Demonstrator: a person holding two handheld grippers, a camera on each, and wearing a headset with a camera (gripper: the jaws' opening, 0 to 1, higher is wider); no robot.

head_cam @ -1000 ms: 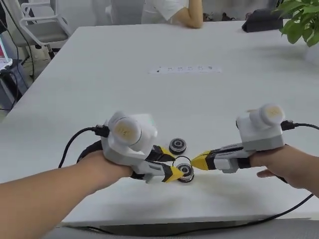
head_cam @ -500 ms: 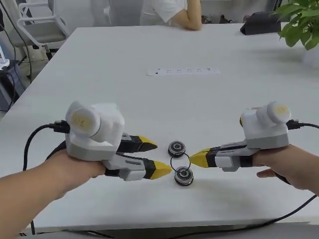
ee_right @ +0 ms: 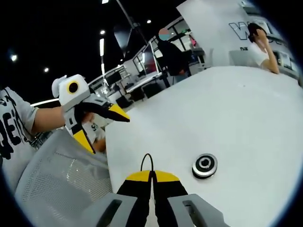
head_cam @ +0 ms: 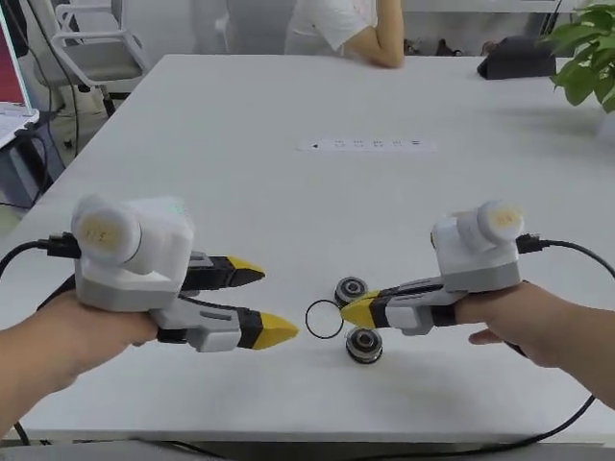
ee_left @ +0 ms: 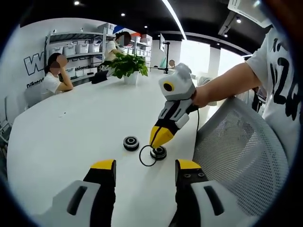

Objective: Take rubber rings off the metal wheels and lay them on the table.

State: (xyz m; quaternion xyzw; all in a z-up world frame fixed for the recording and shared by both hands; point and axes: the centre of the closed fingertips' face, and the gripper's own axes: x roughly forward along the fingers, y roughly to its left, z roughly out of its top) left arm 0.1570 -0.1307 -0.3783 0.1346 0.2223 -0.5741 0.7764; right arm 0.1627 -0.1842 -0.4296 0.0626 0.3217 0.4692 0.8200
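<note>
My right gripper is shut on a thin black rubber ring, which sticks out past its yellow tips just above the white table. In the right gripper view the ring pokes up from the closed jaws of that gripper. Two metal wheels rest on the table beside it, one behind and one in front. Off to the left, my left gripper stands open and holds nothing. The left gripper view has its gripper facing the ring and both wheels.
A white strip with small marks lies mid-table. At the far end sit a person and a black bag, with a plant at the far right. Office chairs stand at the left, and a mesh chair is near the front edge.
My left gripper has drawn back to the left, away from the wheels, with its jaws open. The right gripper has kept the ring and shifted slightly left.
</note>
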